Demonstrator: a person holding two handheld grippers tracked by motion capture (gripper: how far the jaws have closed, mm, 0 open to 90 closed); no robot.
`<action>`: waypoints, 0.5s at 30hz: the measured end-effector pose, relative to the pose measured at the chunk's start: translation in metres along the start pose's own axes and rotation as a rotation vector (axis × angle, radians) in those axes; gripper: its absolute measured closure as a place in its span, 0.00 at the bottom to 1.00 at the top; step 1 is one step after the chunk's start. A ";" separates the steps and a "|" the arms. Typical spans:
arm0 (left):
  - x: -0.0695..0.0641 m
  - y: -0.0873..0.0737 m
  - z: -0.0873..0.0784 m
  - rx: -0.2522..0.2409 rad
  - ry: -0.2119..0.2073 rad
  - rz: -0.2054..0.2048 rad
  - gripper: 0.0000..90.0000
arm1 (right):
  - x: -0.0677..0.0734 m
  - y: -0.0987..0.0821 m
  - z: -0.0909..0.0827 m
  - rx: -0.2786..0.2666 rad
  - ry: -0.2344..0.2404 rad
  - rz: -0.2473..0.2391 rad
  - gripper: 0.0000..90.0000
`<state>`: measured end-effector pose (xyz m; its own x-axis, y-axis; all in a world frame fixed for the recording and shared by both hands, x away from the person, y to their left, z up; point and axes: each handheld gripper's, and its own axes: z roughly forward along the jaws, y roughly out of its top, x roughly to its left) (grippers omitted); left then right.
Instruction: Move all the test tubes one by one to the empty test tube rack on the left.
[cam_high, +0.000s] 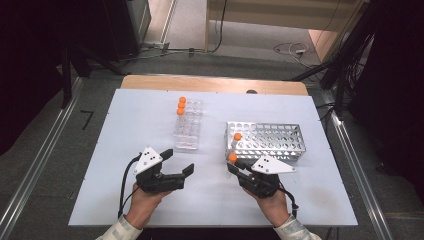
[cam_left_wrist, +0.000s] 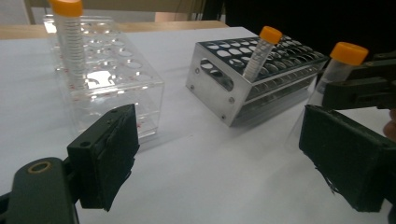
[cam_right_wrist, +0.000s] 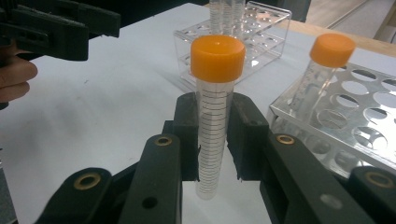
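Right tool (cam_right_wrist: 215, 135): pinching orange-capped tube (cam_right_wrist: 215, 116), upright. Left tool (cam_left_wrist: 219, 154): spread, empty. Advice: keep tube vertical, lower squarely into metal rack (cam_high: 270, 141) hole.

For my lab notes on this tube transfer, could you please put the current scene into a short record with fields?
surface: white table
right gripper: shut on an orange-capped tube, held upright beside the metal rack
left gripper: open, nothing between its jaws
metal rack: one capped tube leaning in a near corner hole
clear rack: three orange-capped tubes at its far end
likely next step: held tube probably goes into the metal rack
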<state>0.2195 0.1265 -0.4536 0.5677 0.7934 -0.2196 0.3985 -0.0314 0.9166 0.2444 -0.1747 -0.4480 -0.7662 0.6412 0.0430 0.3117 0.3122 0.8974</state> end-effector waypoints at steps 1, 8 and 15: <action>-0.002 0.000 0.000 0.002 -0.009 0.003 0.13 | 0.001 0.000 0.001 0.002 0.004 -0.006 0.80; -0.009 0.000 0.002 0.007 -0.032 0.014 0.13 | 0.007 0.000 0.008 0.008 0.019 -0.013 0.80; -0.014 0.002 0.002 -0.001 -0.054 0.016 0.15 | 0.014 0.003 0.014 0.008 0.044 -0.026 0.80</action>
<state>0.2139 0.1143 -0.4490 0.6121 0.7588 -0.2224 0.3882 -0.0433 0.9206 0.2427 -0.1547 -0.4512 -0.7979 0.6015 0.0392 0.2957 0.3339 0.8950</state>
